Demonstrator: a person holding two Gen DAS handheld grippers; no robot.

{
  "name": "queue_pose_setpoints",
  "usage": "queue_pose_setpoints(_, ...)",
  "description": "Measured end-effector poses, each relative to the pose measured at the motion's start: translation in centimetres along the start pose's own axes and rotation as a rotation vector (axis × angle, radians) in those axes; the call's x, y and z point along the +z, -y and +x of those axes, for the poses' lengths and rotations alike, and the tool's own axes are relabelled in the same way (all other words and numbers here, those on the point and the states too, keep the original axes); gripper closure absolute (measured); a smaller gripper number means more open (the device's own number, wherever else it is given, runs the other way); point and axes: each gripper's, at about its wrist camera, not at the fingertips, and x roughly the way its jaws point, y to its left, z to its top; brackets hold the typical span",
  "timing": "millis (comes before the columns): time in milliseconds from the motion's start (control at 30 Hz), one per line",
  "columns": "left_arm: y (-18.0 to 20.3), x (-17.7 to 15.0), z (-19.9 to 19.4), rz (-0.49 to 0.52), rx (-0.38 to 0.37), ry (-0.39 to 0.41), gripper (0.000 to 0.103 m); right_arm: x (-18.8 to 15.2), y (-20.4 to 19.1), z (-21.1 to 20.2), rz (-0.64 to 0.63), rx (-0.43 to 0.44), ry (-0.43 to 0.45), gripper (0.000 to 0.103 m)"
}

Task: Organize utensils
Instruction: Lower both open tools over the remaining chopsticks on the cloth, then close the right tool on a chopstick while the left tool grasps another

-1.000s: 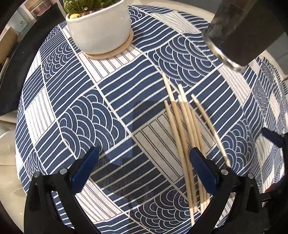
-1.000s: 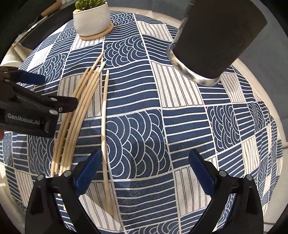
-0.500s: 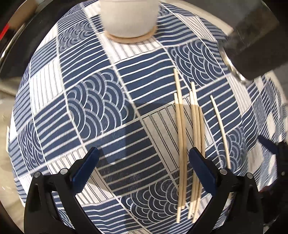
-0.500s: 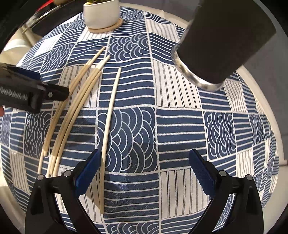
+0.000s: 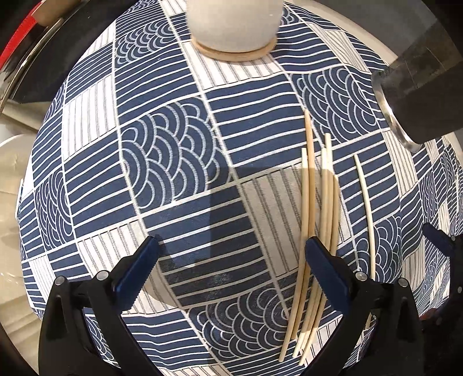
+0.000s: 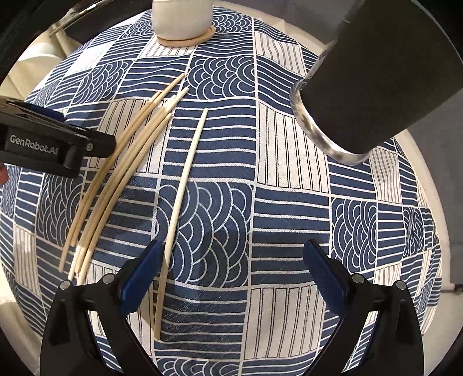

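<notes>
Several pale wooden chopsticks [image 5: 317,219] lie bundled on the blue patterned tablecloth [image 5: 173,162], with one single chopstick [image 5: 368,208] apart to their right. My left gripper [image 5: 231,260] is open above the cloth; its right finger [image 5: 324,266] overlaps the bundle. In the right wrist view the bundle [image 6: 121,176] lies left and the single chopstick [image 6: 181,202] runs past my left finger [image 6: 141,272]. My right gripper [image 6: 231,263] is open and empty. A dark cylindrical holder [image 6: 373,78] stands at the upper right.
A white plant pot [image 5: 234,23] on a wooden coaster [image 5: 235,53] stands at the far side of the table. The dark holder also shows in the left wrist view [image 5: 422,84]. The left gripper body [image 6: 49,144] reaches in at the left.
Both grippers have moved forward and turned; the pot and holder sit nearer the frame top. The single chopstick now lies close beside my right gripper's left finger. The chopsticks have not moved.
</notes>
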Motion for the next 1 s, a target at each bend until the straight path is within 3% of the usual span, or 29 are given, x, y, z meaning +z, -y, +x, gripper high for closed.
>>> queue_pose_setpoints(100,1.3,1.1,-0.3,0.007,0.030,0.010,0.004,0.2,0.0,0.0,-0.013,-0.017,-0.005,0.010)
queue_pose_setpoints(333,1.3,-0.4,-0.5,0.036,0.021,0.071,0.010,1.0,1.1,0.5,0.058,-0.018,-0.016,0.013)
queue_pose_setpoints(400,0.9,-1.1,-1.1,0.037,0.022,0.087,0.016,0.9,1.8,0.4,0.087,0.016,-0.011,0.029)
queue_pose_setpoints(433,0.0,-1.4,-2.0,0.037,0.021,0.093,0.021,0.8,2.0,0.3,0.097,0.073,-0.011,0.048)
queue_pose_setpoints(467,-0.3,-1.5,-2.1,0.033,0.020,0.096,0.027,0.7,2.5,0.2,0.119,0.132,-0.015,0.060)
queue_pose_setpoints(500,-0.6,-1.6,-2.4,0.029,0.021,0.099,0.030,0.6,2.8,0.1,0.134,0.119,-0.012,0.065)
queue_pose_setpoints(567,-1.7,-1.6,-2.6,0.024,0.021,0.101,0.044,0.4,3.7,-0.1,0.159,0.117,-0.010,0.086)
queue_pose_setpoints(633,-2.6,-2.0,-3.0,0.023,0.018,0.105,0.055,0.1,4.4,-0.1,0.181,0.120,-0.013,0.095)
queue_pose_setpoints(767,-4.4,-2.8,-3.5,0.013,0.010,0.101,0.084,-1.4,6.1,-0.2,0.213,0.105,-0.009,0.097)
queue_pose_setpoints(833,-5.6,-3.4,-3.8,0.002,0.004,0.090,0.092,-2.9,7.4,-0.4,0.258,0.118,-0.008,0.097)
queue_pose_setpoints(1000,-7.9,-5.0,-4.2,-0.027,-0.038,0.068,0.098,-6.5,10.8,-1.2,0.384,0.152,0.013,0.098)
